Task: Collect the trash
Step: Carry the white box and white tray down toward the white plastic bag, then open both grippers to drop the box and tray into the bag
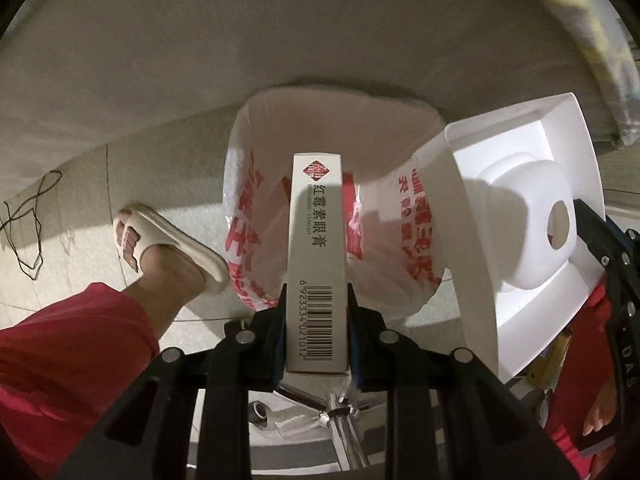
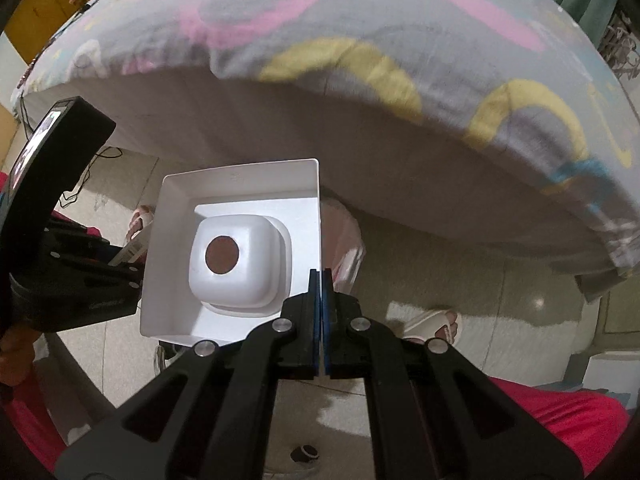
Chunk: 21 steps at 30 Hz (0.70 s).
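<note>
The left tongs [image 1: 316, 316] pinch a narrow medicine box [image 1: 317, 256] at its barcode end. Its long axis points straight forward, out over the open mouth of the plastic bag [image 1: 256, 208], which hangs just ahead and below. The right tongs [image 2: 321, 296] are pressed on the wall of a white tray [image 2: 236, 248], beside the bag. I judge the left one is nearer for the drop.

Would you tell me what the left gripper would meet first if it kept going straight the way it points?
Probably the open mouth of the red-printed plastic bag: the left gripper, shut on the small medicine box, points into it, though depth is unclear.
</note>
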Each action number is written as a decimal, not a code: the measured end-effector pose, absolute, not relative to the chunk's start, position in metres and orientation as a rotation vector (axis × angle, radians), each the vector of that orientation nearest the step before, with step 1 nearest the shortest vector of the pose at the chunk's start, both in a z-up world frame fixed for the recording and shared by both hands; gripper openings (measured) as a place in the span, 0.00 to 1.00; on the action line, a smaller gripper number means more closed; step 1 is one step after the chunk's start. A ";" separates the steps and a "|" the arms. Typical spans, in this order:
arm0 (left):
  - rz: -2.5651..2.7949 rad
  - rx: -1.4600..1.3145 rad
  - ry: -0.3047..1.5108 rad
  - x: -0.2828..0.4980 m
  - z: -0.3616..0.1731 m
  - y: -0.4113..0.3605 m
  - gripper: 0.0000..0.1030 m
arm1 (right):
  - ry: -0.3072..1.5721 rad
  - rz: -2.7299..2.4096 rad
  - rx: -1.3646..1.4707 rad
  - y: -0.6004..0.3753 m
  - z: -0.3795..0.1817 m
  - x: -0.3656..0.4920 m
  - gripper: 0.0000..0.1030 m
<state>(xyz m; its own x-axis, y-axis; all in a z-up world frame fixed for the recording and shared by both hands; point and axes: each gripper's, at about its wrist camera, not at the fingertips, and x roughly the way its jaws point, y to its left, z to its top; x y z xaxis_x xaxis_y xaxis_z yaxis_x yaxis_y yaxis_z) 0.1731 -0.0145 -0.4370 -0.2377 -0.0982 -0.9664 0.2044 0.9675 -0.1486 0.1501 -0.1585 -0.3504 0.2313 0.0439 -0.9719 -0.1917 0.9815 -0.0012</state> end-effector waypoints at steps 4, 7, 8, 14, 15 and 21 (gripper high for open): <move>-0.269 0.068 1.834 0.175 -0.457 -0.013 0.23 | 1.358 0.144 -0.120 -0.158 -0.368 0.161 0.02; -0.245 0.059 1.867 0.175 -0.472 -0.011 0.23 | 1.385 0.137 -0.131 -0.157 -0.383 0.168 0.02; -0.240 0.060 1.876 0.175 -0.476 -0.012 0.23 | 1.394 0.134 -0.133 -0.157 -0.388 0.170 0.02; -0.225 0.030 1.932 0.174 -0.499 -0.009 0.24 | 1.443 0.116 -0.146 -0.146 -0.410 0.184 0.02; -0.225 0.025 1.941 0.174 -0.501 -0.010 0.24 | 1.449 0.113 -0.150 -0.145 -0.413 0.184 0.02; -0.218 0.022 1.974 0.177 -0.515 -0.013 0.24 | 1.490 0.100 -0.166 -0.142 -0.437 0.186 0.02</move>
